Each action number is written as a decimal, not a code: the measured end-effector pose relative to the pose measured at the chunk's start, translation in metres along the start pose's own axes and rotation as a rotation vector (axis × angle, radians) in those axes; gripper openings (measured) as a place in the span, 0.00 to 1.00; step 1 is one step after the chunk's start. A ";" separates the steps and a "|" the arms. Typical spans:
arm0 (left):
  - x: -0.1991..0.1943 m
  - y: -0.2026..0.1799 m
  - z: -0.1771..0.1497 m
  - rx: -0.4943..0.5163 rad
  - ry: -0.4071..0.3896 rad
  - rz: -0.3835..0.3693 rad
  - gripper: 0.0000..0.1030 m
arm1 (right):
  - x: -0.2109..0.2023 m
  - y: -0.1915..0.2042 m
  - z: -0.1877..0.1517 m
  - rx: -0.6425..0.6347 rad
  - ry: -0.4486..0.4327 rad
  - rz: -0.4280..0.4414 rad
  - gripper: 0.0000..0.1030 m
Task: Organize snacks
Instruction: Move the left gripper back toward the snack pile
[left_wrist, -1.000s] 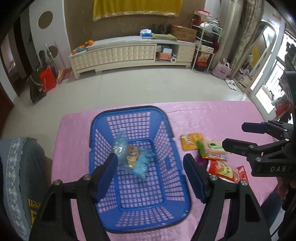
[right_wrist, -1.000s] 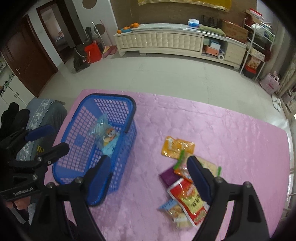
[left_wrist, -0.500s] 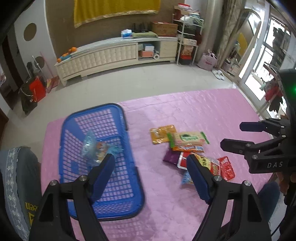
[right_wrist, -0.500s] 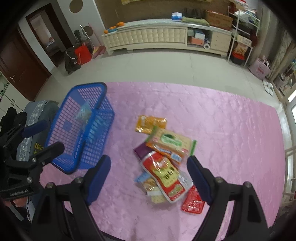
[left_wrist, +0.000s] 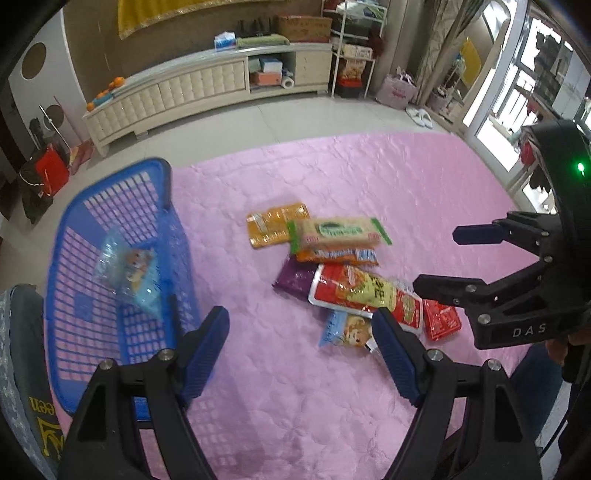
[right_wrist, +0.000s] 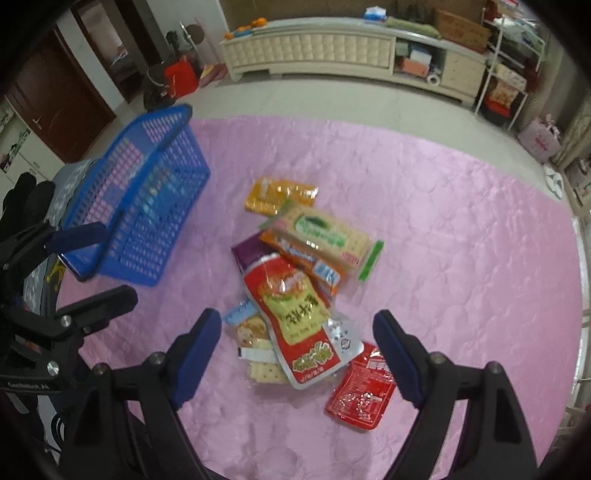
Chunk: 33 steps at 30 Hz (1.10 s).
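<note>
Both grippers have swung off the basket (left_wrist: 110, 258) and over to the snack pile (left_wrist: 343, 273) since a second ago.

Left wrist view: left gripper (left_wrist: 301, 343) hangs over the pink cloth (left_wrist: 332, 177), jaws wide and empty. The pile sits just ahead, right of the basket, which has one clear packet (left_wrist: 129, 269) inside. Right gripper (left_wrist: 439, 258) shows at the right edge, also gaping.

Right wrist view: its jaws frame the red pouch (right_wrist: 295, 325) on top of the pile, not touching it. A small red sachet (right_wrist: 360, 391) lies beside it, crackers (right_wrist: 325, 236) further back.
</note>
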<state>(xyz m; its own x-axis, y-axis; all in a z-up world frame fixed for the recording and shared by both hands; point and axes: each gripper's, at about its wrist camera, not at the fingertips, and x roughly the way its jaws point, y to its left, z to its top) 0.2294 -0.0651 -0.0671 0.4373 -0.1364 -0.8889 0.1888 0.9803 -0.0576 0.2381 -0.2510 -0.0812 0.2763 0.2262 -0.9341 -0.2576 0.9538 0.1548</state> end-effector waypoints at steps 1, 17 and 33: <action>0.004 -0.002 -0.002 0.002 0.007 -0.002 0.76 | 0.006 -0.003 -0.002 0.005 0.009 0.015 0.85; 0.053 -0.005 -0.029 -0.037 0.072 0.019 0.76 | 0.086 -0.012 0.000 -0.118 0.139 0.172 0.85; 0.072 0.000 -0.030 -0.076 0.111 -0.007 0.76 | 0.130 -0.010 0.014 -0.223 0.213 0.158 0.81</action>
<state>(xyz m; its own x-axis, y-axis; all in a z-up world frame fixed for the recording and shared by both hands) 0.2342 -0.0706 -0.1446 0.3356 -0.1308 -0.9329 0.1221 0.9880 -0.0946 0.2897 -0.2286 -0.1995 0.0235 0.2993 -0.9539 -0.4840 0.8382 0.2512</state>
